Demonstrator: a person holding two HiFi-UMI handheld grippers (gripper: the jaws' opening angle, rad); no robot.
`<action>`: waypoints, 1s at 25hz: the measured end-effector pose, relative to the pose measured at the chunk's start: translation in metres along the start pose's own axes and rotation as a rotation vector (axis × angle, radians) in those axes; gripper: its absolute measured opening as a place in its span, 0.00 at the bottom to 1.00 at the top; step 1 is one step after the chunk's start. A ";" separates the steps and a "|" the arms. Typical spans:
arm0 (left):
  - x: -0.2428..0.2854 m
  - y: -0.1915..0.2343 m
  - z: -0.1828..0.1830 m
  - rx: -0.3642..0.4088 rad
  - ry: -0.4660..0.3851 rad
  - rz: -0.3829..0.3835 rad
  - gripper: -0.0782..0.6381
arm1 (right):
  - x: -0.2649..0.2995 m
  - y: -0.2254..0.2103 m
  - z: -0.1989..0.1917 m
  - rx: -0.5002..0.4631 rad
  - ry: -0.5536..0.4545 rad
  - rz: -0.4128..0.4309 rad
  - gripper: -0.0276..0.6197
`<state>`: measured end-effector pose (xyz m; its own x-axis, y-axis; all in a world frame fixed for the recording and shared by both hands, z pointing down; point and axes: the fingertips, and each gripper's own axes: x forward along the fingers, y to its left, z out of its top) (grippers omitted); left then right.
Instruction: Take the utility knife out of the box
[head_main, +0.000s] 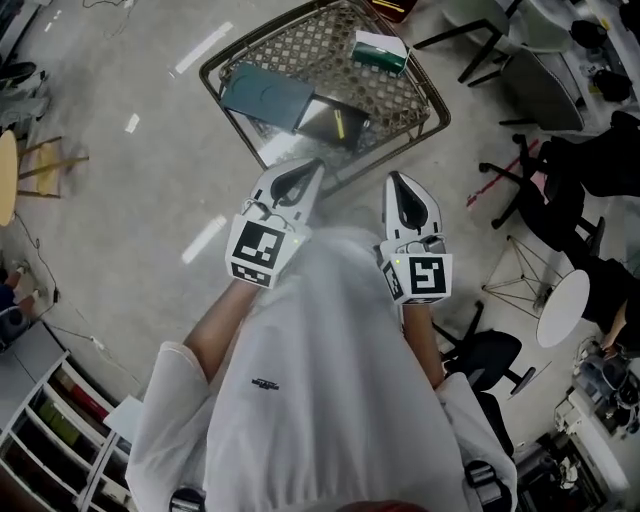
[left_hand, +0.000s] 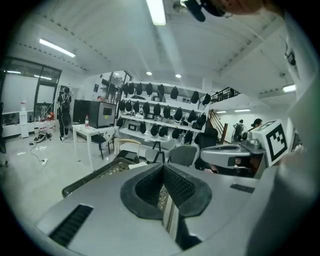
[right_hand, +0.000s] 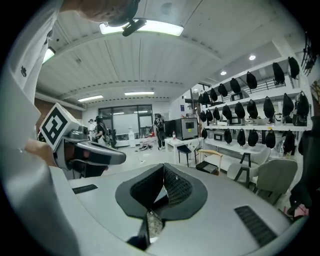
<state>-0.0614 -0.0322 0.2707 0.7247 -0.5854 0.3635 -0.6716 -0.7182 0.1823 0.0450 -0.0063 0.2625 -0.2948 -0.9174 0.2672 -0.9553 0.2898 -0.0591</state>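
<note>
"Two grippers up. Is either one holding anything?"

"No. My left gripper (head_main: 316, 165) has its jaws pressed together with nothing between the pads. My right gripper (head_main: 393, 178) looks the same, closed and empty. I hold them side by side in front of my chest, both pointing toward the mesh table (head_main: 437, 100)."

"And the thing you're after?"

"A dark box (head_main: 322, 118) lies on that table, open at the top. It sits just right of a flat teal case (head_main: 265, 95), and a green-and-white carton (head_main: 380, 50) lies farther back. Something slim and yellowish rests inside the box. I take it for the utility knife (head_main: 339, 123), though it's too small to be sure. My grippers are by the table's near edge, and neither touches the box."
</note>
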 end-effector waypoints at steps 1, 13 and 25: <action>0.005 0.006 -0.002 0.002 0.012 -0.008 0.11 | 0.007 0.000 0.000 0.004 0.001 -0.001 0.04; 0.057 0.023 -0.037 0.031 0.170 -0.098 0.11 | 0.052 -0.026 -0.025 0.037 0.057 0.018 0.04; 0.125 0.040 -0.083 0.198 0.294 -0.213 0.11 | 0.090 -0.047 -0.081 -0.003 0.205 0.093 0.04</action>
<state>-0.0099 -0.1026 0.3997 0.7496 -0.3042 0.5879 -0.4481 -0.8869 0.1123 0.0652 -0.0804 0.3669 -0.3705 -0.8123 0.4505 -0.9241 0.3715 -0.0901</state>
